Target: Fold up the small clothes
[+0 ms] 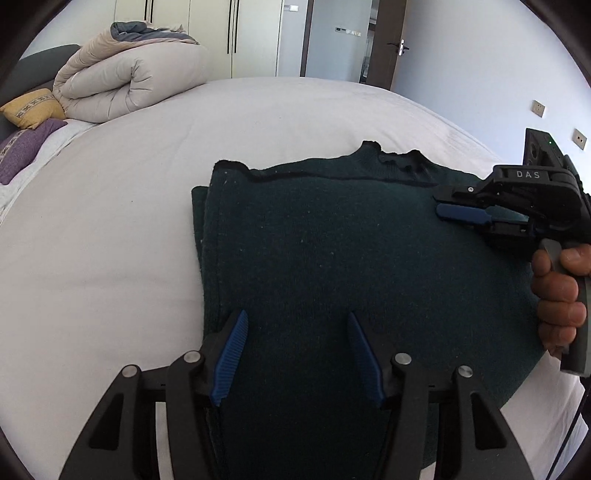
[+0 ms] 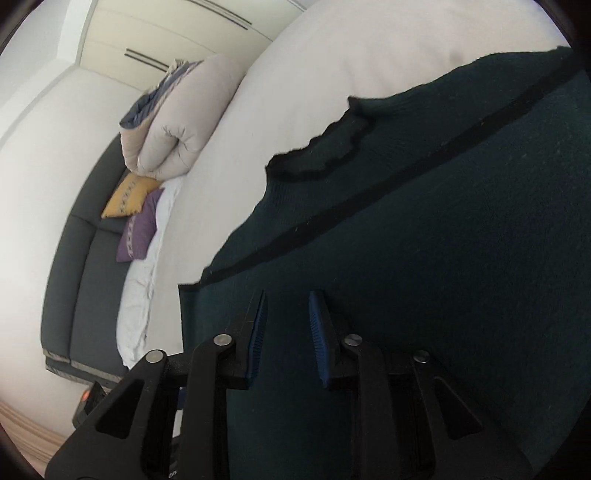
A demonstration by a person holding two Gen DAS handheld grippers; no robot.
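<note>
A dark green knit sweater [image 1: 332, 258] lies folded on the white bed [image 1: 110, 240], its collar at the far edge and a folded layer along its left side. My left gripper [image 1: 295, 315] hovers over the sweater's near left part, open, with nothing between its blue pads. My right gripper [image 1: 439, 208], held by a hand [image 1: 557, 295], sits over the sweater's far right part near the collar. In the right wrist view the right gripper [image 2: 289, 293] shows a narrow gap between its pads above the sweater [image 2: 443, 240], with no cloth pinched.
A rolled beige duvet [image 1: 129, 81] lies at the bed's far left, with a yellow cushion [image 1: 33, 109] and a purple cushion [image 1: 26, 151] beside it. Wardrobes [image 1: 236, 33] and a door [image 1: 391, 44] stand behind. White sheet surrounds the sweater.
</note>
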